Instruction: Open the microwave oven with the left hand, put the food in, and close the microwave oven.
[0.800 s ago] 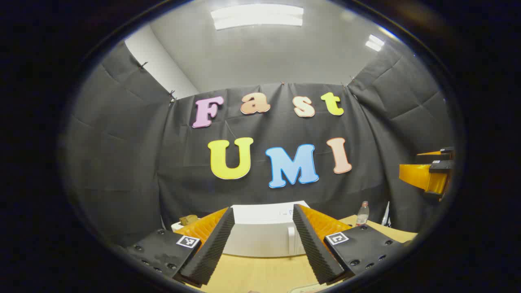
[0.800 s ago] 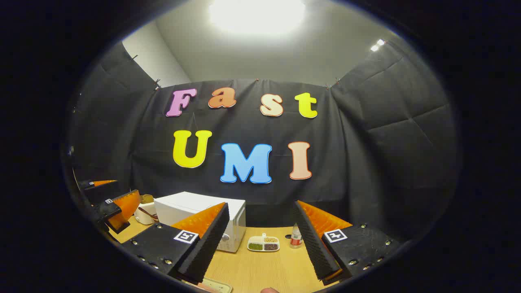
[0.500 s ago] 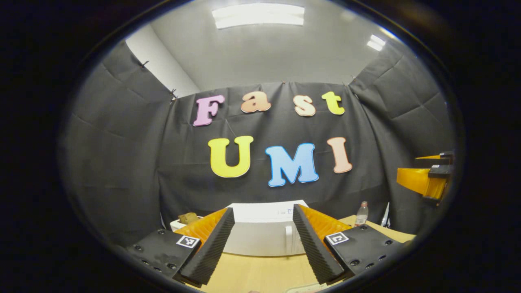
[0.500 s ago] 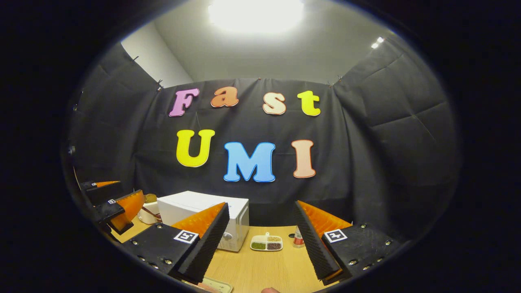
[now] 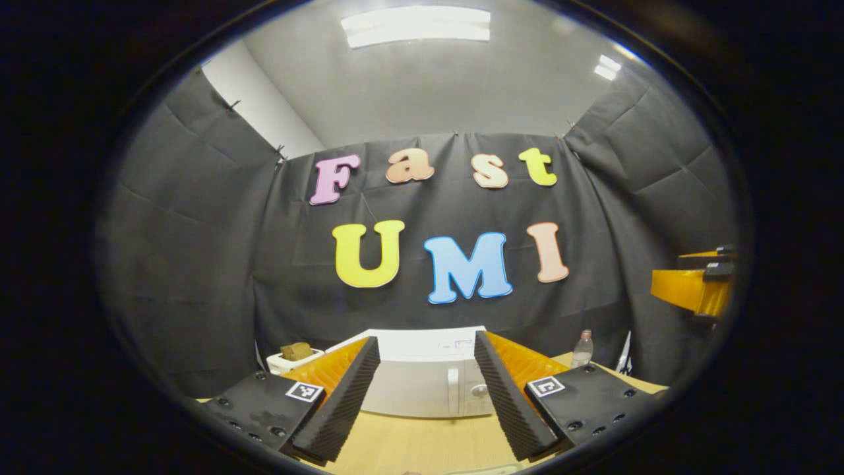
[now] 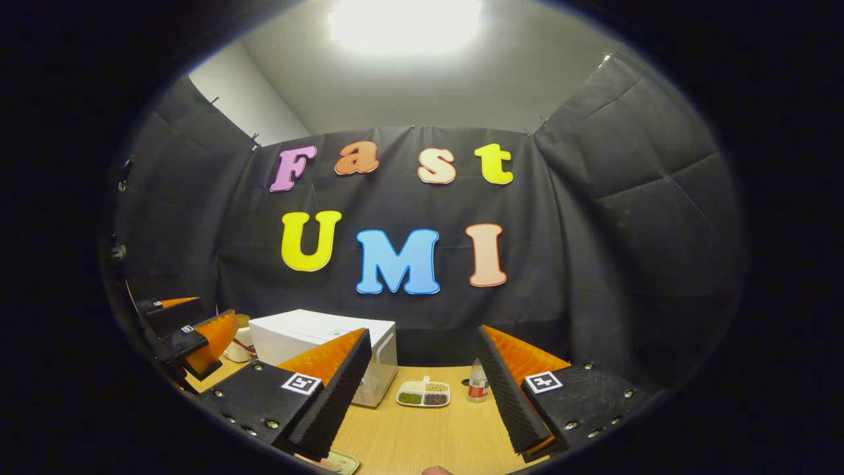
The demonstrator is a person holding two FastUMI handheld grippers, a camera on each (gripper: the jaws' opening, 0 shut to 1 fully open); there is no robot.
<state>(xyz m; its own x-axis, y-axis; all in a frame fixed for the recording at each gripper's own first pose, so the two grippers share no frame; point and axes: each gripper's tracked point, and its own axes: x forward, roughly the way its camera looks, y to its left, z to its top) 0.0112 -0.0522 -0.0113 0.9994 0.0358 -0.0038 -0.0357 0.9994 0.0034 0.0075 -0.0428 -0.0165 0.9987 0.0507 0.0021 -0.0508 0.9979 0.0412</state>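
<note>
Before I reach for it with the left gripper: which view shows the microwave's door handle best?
The left gripper view: the microwave faces it squarely, door handle upright between the open fingers. The right gripper view shows the microwave obliquely, its front largely hidden by a finger.

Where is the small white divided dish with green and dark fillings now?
In the right gripper view, the small white divided dish lies on the wooden table, between the white microwave oven and the plastic bottle.

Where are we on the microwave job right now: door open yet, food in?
Nothing looks done yet. The microwave door is shut, its handle untouched. In hand: the left tongs are open, facing the door from a distance; the right tongs are open and empty. Left: open the door, load the food, close it.
</note>
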